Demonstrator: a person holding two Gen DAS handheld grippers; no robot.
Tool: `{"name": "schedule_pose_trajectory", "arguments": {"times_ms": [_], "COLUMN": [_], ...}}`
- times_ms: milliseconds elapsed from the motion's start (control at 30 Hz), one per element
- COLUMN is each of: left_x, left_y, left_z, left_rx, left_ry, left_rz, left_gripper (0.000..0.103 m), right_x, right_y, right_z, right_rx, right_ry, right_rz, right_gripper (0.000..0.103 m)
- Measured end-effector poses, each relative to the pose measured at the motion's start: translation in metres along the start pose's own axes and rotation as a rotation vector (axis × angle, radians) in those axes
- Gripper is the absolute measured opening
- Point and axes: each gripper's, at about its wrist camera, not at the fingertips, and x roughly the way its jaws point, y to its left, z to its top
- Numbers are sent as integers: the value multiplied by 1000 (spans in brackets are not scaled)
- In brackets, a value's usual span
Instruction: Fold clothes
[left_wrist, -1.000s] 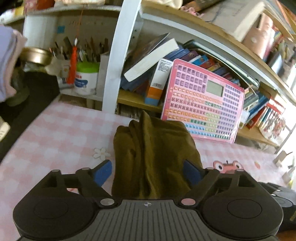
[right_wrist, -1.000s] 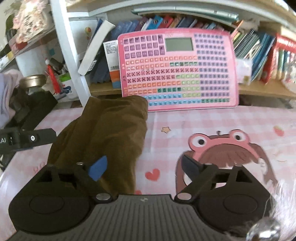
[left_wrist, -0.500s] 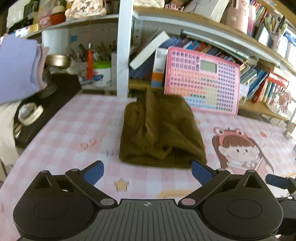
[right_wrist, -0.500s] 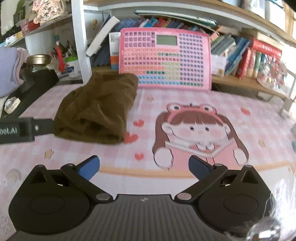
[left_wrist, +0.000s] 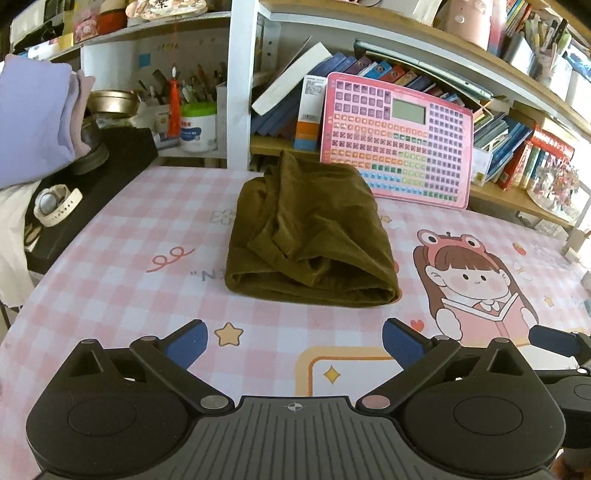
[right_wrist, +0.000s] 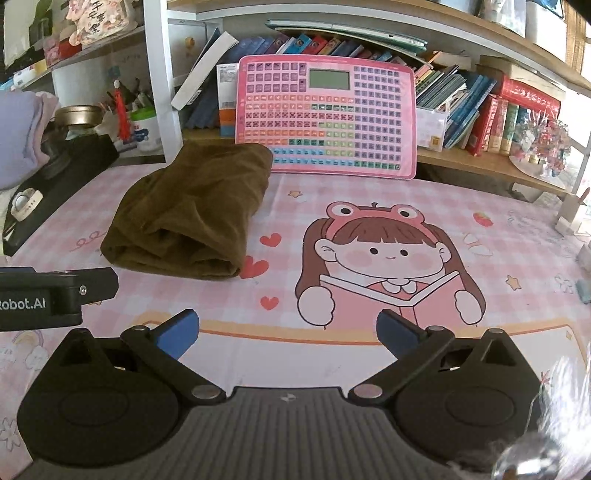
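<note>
Where the pink checked tablecloth (left_wrist: 110, 258) covers the table, printed with a cartoon girl in a frog hat (right_wrist: 384, 254), a shelf of books (right_wrist: 461, 99) rises behind it; against that shelf leans a pink button board (right_wrist: 327, 114) with a small grey screen, upright and slightly tilted back; just in front of its left lower corner lies the olive-brown garment (left_wrist: 310, 236), folded into a thick, somewhat rumpled rectangle, its rolled edge facing the cameras; the left gripper (left_wrist: 295, 341) hangs near that edge, apart from the cloth, its blue-padded jaws spread wide with only tablecloth between them; the right gripper (right_wrist: 288, 332) hangs over the girl's book, likewise spread wide and empty; on a black stand at the far left rests a white wristwatch (left_wrist: 55, 205).
</note>
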Motion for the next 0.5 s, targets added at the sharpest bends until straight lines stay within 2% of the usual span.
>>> {"name": "schedule_pose_trajectory", "arguments": {"times_ms": [500], "left_x": [-4], "left_y": [5], "left_z": [-6], "left_rx": [26], "left_ry": [18], "left_rz": [18], "left_gripper": [102], "right_x": [0], "right_y": [11], "right_z": [-4], "right_rx": [-16], "right_ry": [21], "right_rz": [12], "right_gripper": [103]}}
